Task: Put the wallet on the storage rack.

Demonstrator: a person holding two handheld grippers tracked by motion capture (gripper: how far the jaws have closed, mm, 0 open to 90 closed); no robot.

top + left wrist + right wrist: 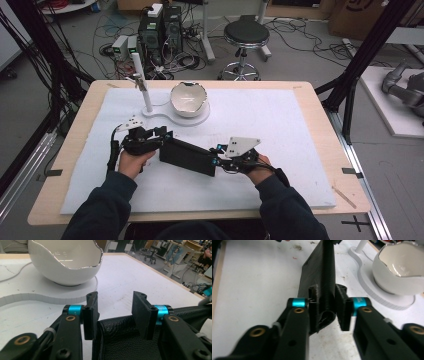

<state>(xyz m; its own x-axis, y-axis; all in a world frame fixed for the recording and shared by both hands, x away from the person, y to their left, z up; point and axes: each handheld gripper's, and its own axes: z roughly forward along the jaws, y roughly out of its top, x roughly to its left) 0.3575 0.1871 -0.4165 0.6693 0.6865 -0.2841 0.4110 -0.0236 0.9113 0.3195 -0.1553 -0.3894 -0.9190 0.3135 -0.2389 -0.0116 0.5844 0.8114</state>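
A black leather-look case (187,156) sits mid-table between both hand-held grippers. My right gripper (216,155) is shut on its right end; in the right gripper view the case (319,272) stands on edge, pinched between the two pads of that gripper (327,290). My left gripper (162,134) is at the case's left end. In the left gripper view its jaws (115,305) stand wide apart, with the case (120,340) low between them and running off to the right. A white eggshell-shaped bowl (189,99) (65,262) (399,270) stands beyond the case.
The bowl rests on a flat white base (165,114) (37,298) (372,287) that also carries an upright white post (141,80). A white mat (280,125) covers the wooden table. Behind the table are a stool (246,35), computers (160,30) and floor cables.
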